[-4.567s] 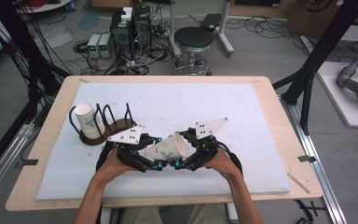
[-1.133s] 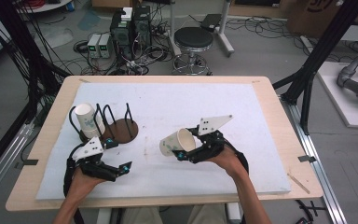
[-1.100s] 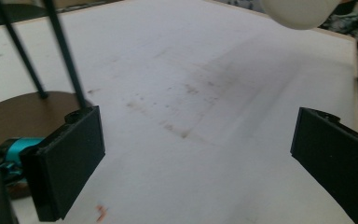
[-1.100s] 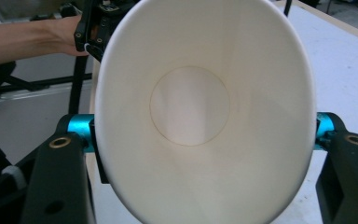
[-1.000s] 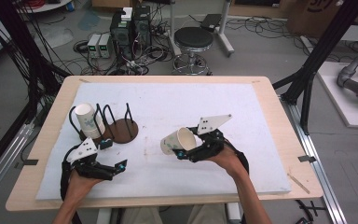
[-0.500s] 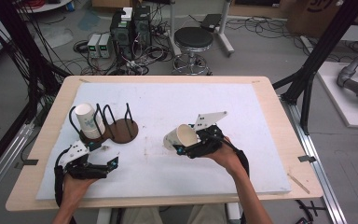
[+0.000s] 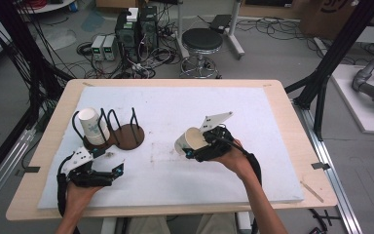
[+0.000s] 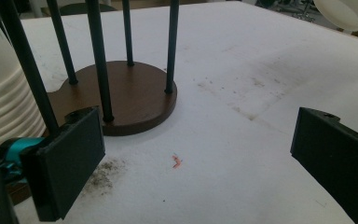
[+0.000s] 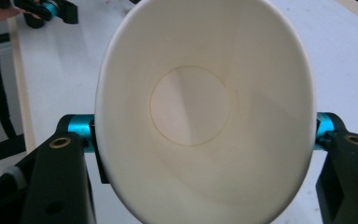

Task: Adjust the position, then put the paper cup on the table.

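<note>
Since 4.6 seconds ago, when both grippers met over 1 cup near the table's front edge, the hands have parted: the right gripper [image 7: 191,147] now carries the paper cup [image 7: 191,140] alone, further from the person and right of centre, while the left gripper [image 7: 113,171] has drawn off to the front left corner.

That cup lies on its side in the right jaws, mouth turned toward the left and slightly up, clear of the white mat [image 7: 253,117]. In the right gripper view the cup's [image 9: 205,107] open mouth faces the camera, its wall squeezed into an oval by the 2 black jaws pressing on either side. The right hand [image 7: 233,158] wraps the gripper body from behind, forearm slanting in from the bottom edge, grey plate uppermost.

The left hand [image 7: 80,187] holds its gripper low and roughly level, pointing right along the mat. Its jaws stand wide apart with nothing between them, as the left gripper view shows, aimed at the brown round base of the cup rack [image 8: 130,93]. A stack of cups [image 7: 91,126] sits tilted in the rack's [image 7: 126,134] left bay; the right bay has no cup.
</note>
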The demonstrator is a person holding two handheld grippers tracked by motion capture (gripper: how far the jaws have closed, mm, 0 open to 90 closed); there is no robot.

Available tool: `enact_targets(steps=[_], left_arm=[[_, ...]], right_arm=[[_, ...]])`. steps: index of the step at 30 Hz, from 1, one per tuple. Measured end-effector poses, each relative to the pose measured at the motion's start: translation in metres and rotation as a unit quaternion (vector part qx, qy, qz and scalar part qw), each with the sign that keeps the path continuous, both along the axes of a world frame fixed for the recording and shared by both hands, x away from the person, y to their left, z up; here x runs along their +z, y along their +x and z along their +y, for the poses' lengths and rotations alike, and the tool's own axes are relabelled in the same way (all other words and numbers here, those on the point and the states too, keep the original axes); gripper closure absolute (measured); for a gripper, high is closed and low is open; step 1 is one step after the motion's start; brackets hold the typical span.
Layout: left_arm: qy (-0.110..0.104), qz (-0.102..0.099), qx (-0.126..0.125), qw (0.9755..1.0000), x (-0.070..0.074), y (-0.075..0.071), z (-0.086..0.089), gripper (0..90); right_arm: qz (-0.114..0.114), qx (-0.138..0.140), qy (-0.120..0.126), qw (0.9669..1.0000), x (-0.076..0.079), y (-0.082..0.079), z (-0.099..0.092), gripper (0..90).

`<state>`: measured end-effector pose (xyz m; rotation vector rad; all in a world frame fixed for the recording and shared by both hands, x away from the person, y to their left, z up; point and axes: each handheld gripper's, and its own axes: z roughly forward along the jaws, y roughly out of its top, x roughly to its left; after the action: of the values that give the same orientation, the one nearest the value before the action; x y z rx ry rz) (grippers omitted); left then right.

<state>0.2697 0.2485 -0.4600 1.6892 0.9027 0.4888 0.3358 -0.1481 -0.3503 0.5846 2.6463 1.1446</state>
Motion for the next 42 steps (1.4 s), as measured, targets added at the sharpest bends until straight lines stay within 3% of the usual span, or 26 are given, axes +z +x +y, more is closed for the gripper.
enact_targets(steps=[5, 29, 42], left_arm=[[-0.001, 0.003, 0.0, 1.0, 0.0, 0.0, 0.0, 2.8], [0.009, -0.001, 0.001, 1.0, 0.0, 0.0, -0.001, 2.8], [0.009, 0.003, -0.003, 0.9999, 0.0, 0.001, -0.002, 2.8]], right_arm=[[0.006, -0.019, -0.022, 0.9996, 0.001, 0.003, 0.004, 32.4], [0.014, -0.029, -0.034, 0.9989, 0.001, 0.008, 0.007, 32.5], [0.033, -0.047, -0.064, 0.9963, -0.006, 0.022, 0.016, 32.5]])
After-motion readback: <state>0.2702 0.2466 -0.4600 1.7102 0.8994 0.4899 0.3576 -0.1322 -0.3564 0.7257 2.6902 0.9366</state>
